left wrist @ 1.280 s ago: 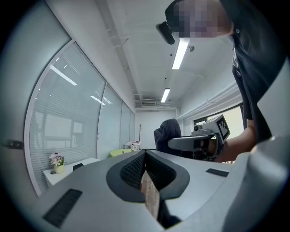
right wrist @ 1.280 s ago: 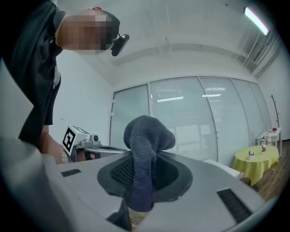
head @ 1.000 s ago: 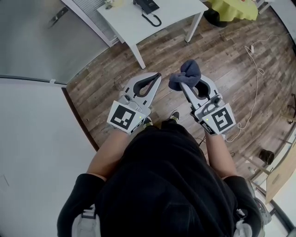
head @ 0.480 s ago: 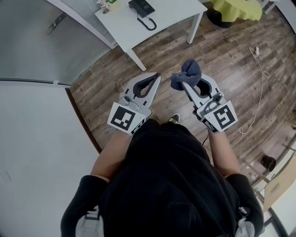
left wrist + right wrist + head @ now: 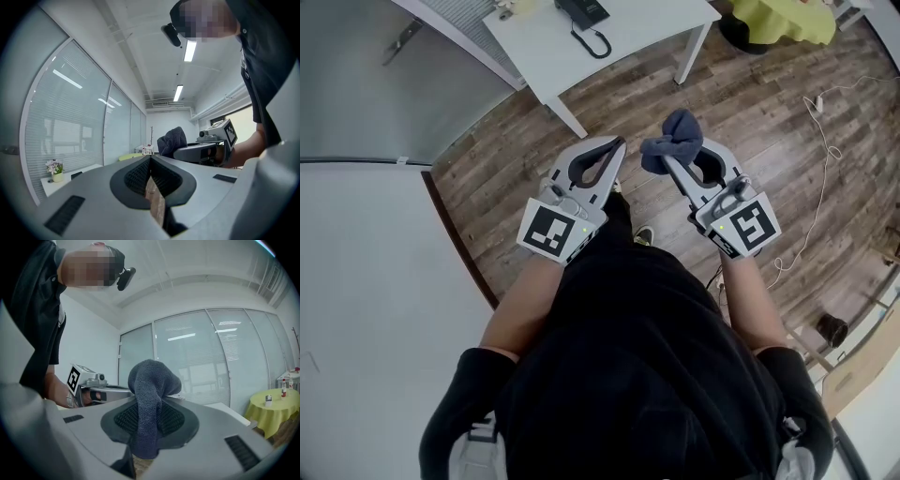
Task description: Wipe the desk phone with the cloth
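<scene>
A black desk phone (image 5: 584, 10) with a coiled cord lies on the white table (image 5: 619, 37) at the top of the head view. My right gripper (image 5: 673, 161) is shut on a dark blue cloth (image 5: 672, 149), which bunches above its jaws; the same cloth (image 5: 151, 399) hangs between the jaws in the right gripper view. My left gripper (image 5: 613, 155) is shut with nothing in it, its jaws meeting at the tips (image 5: 150, 160). Both grippers are held over the wooden floor, well short of the table. The cloth (image 5: 171, 139) also shows in the left gripper view.
A glass partition wall (image 5: 384, 66) runs along the left. A small flower pot (image 5: 55, 169) stands on the table near the glass. A round table with a yellow-green cover (image 5: 778, 19) stands at the top right. A white cable (image 5: 825, 150) trails over the floor to the right.
The table and phone have shifted a little in the head view as the person steps. Both grippers keep their hold and pose, the cloth still in the right one.
</scene>
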The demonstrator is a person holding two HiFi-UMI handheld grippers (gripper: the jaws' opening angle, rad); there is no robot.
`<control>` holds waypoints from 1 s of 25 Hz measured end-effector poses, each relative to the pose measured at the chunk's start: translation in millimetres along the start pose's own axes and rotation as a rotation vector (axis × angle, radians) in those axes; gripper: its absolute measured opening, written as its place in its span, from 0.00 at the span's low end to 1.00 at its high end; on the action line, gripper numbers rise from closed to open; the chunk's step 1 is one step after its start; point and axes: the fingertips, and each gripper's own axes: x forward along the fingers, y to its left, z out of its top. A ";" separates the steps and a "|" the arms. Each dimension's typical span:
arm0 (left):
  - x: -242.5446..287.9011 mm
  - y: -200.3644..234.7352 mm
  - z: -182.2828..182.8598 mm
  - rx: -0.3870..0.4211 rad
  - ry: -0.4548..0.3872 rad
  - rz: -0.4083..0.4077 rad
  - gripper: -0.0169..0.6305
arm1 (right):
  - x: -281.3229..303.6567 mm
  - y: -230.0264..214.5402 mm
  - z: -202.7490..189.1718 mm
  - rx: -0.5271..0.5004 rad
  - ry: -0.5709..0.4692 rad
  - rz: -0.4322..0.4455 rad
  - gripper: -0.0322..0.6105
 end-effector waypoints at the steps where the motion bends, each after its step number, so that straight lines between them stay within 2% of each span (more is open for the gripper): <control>1: 4.6 6.0 -0.6 0.002 -0.004 -0.002 0.04 | 6.2 -4.8 0.1 -0.006 0.003 0.004 0.21; 16: 83.4 131.4 -1.3 -0.020 -0.030 -0.028 0.04 | 123.3 -97.8 0.7 -0.014 0.057 0.009 0.21; 25: 109.0 198.4 -3.0 -0.063 -0.040 -0.036 0.04 | 186.5 -137.7 0.5 -0.023 0.078 0.004 0.21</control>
